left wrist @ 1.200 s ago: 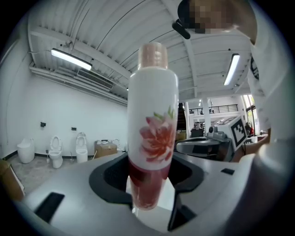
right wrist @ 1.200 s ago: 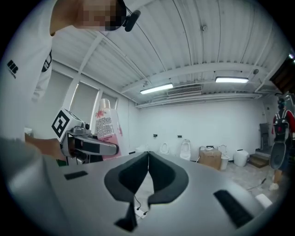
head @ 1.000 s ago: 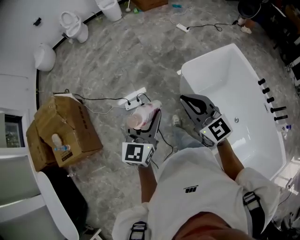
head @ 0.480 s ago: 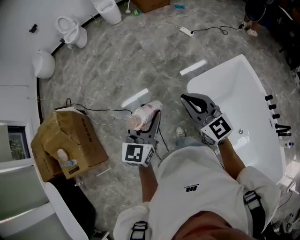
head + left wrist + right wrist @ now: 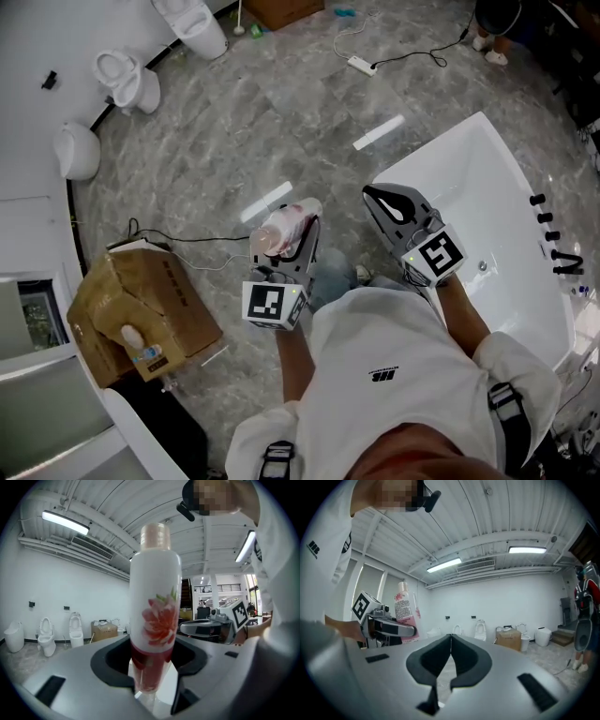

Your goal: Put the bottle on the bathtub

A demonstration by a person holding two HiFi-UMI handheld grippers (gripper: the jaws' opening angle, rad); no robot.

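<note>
Your left gripper (image 5: 294,231) has its jaws clamped on the lower part of a white bottle (image 5: 278,234) with a red flower print and a pale pink cap. In the left gripper view the bottle (image 5: 155,616) stands upright between the jaws of the gripper (image 5: 152,670), cap uppermost. You hold it in the air above the grey marbled floor (image 5: 281,122), just left of the white bathtub (image 5: 431,148) and not touching it.

Your right gripper (image 5: 372,194) hangs beside the left one, over the near corner of the tub rim. In its own view the jaws of the gripper (image 5: 450,641) are pressed together at the tips with nothing between them, and the bottle (image 5: 404,611) shows off to the left.

A cardboard box (image 5: 141,314) sits on the floor well to your left, and toilets (image 5: 120,77) stand along the far wall
</note>
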